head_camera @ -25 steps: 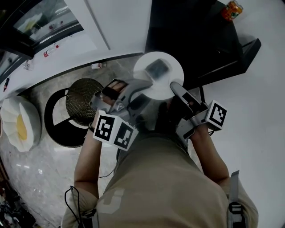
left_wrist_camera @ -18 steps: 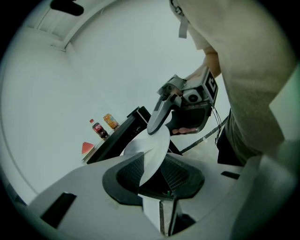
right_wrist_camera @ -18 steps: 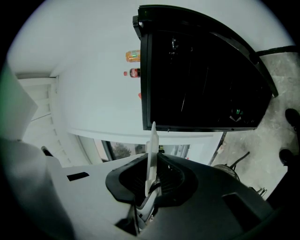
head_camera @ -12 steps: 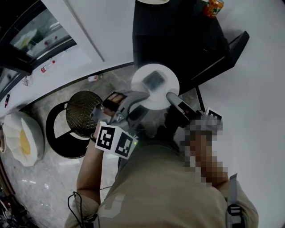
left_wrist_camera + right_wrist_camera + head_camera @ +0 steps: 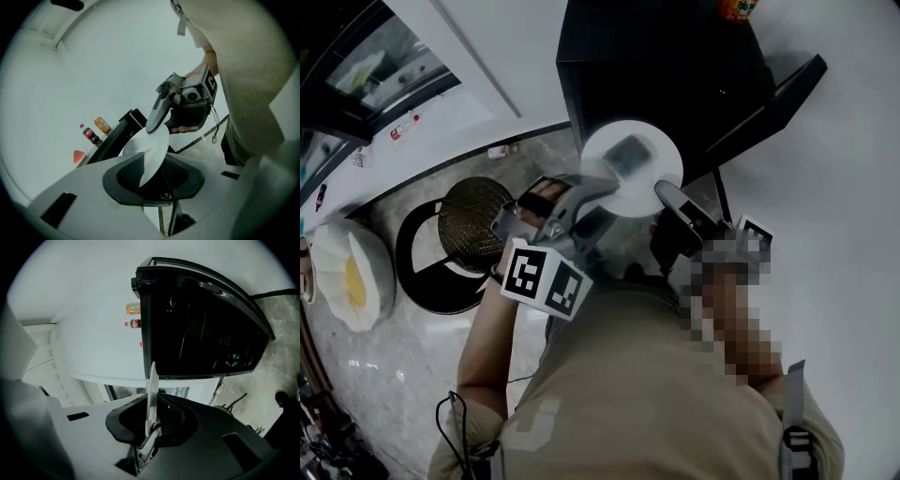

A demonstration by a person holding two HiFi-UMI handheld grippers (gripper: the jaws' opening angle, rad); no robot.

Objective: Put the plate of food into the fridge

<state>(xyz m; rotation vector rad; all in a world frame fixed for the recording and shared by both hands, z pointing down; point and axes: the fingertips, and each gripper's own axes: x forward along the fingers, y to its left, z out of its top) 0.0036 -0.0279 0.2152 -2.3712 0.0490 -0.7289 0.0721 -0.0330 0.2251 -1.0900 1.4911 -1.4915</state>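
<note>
The left gripper [image 5: 602, 190] and right gripper [image 5: 664, 191] each clamp a rim of the white plate [image 5: 659, 153] before the black fridge [image 5: 656, 66]. Print on the red-labelled bottle [image 5: 89, 135] is too small to read.

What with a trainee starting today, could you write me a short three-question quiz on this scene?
1. True or false: only the left gripper grips the plate.
2. What stands on top of the black cabinet? A) a kettle B) an orange can C) a potted plant
3. What lies on the plate?

Key:
1. False. The right gripper is shut on the opposite edge.
2. B
3. One dark rectangular piece of food.
</note>
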